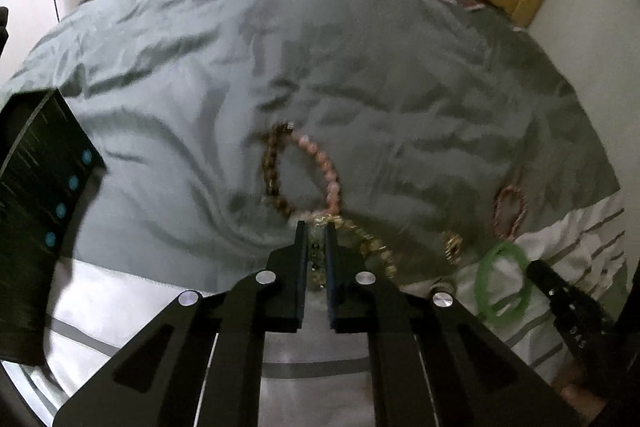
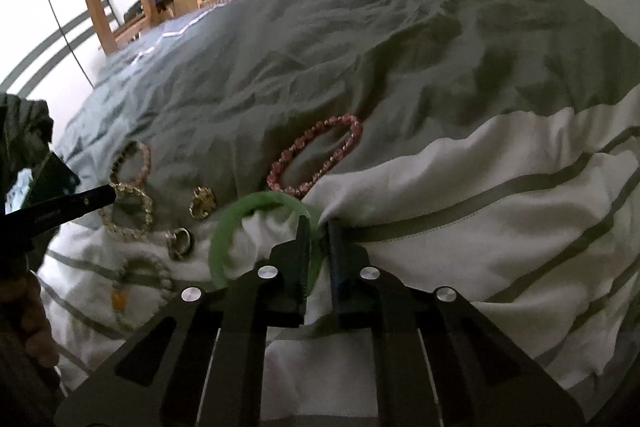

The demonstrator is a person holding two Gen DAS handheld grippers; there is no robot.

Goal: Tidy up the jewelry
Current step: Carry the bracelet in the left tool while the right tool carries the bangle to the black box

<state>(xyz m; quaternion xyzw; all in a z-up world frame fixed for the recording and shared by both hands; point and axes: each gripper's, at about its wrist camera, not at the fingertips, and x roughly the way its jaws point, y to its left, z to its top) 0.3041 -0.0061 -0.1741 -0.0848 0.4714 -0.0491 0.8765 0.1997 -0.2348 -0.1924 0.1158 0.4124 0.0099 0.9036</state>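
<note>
My left claw point(image 1: 317, 227) is pinching the gold bead bracelet point(image 1: 372, 247); my right claw point(image 2: 319, 227) is clamping the smooth green bangle point(image 2: 240, 215) on the rumpled bed point(image 2: 400, 67).

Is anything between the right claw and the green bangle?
Nothing visible: the right claw is already at the translucent green bangle, its rim passing between the fingers. The pink beaded bracelet lies beyond, clear.

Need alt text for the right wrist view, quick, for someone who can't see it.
The right gripper has its fingers closed on the rim of a green bangle on a grey and white duvet. A pink beaded bracelet lies just beyond; the left gripper touches a gold bracelet.
</note>
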